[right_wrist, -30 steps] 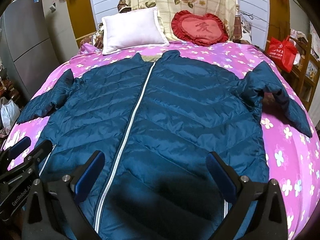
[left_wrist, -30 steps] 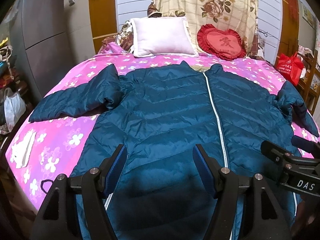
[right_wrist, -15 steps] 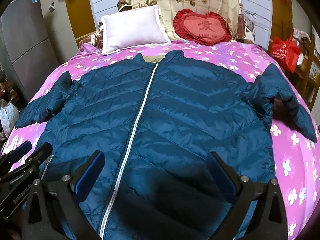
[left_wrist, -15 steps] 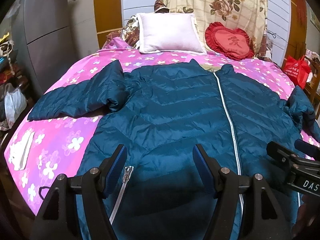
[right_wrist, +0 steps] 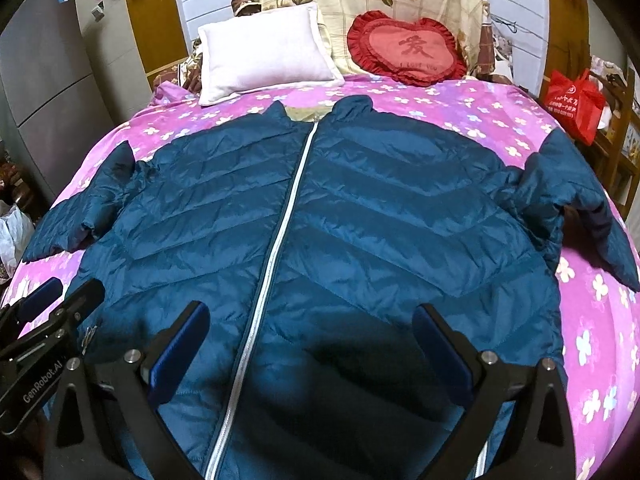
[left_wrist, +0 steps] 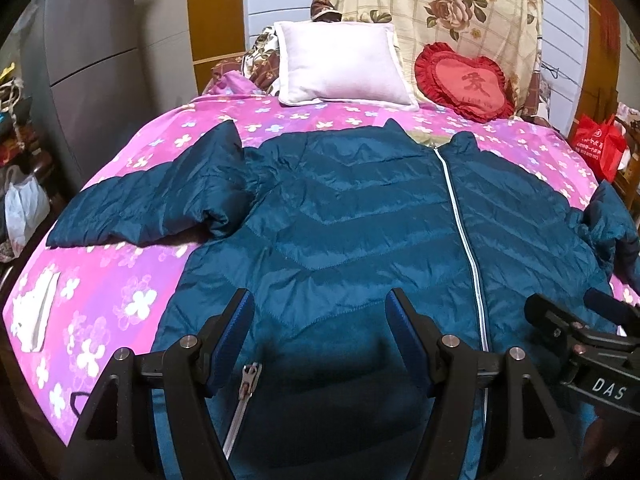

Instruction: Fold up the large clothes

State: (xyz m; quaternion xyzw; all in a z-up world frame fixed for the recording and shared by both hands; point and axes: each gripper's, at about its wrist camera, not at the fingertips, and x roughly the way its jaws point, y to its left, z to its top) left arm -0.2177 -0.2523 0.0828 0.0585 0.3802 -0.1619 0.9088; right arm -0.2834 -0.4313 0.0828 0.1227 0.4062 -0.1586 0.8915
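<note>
Two grippers hang over the near hem of a teal quilted jacket point(right_wrist: 360, 208), neither holding anything. The left gripper point(left_wrist: 320, 320) has its blue-padded jaws spread wide with only fabric below them, and the right gripper point(right_wrist: 312, 340) stands wider still, equally empty. Both tilt downward toward the cloth, which suggests a pick at the bottom edge is being lined up.

The jacket lies face up on a bed with a pink flowered bedsheet point(right_wrist: 500, 120), zipped shut along a pale zipper point(right_wrist: 288, 208) that runs from 12 o'clock to 6 o'clock. Its collar points to 12 o'clock, toward a white pillow point(right_wrist: 264, 52) and a red heart cushion point(right_wrist: 412, 50). One sleeve point(left_wrist: 152, 200) stretches out to 9 o'clock in the left wrist view; the other sleeve point(right_wrist: 572, 204) bunches at 3 o'clock in the right wrist view. Spread flat and closed like this, the body gives clean fold lines, so the layout looks deliberate.

A pocket zip pull point(left_wrist: 248, 376) sits just under the left gripper, near the side seam. Each gripper appears placed to one side of the centre zipper, probably so that both hem corners can be lifted together. Folding proper seems not yet begun: sleeves are still out and no crease shows.
</note>
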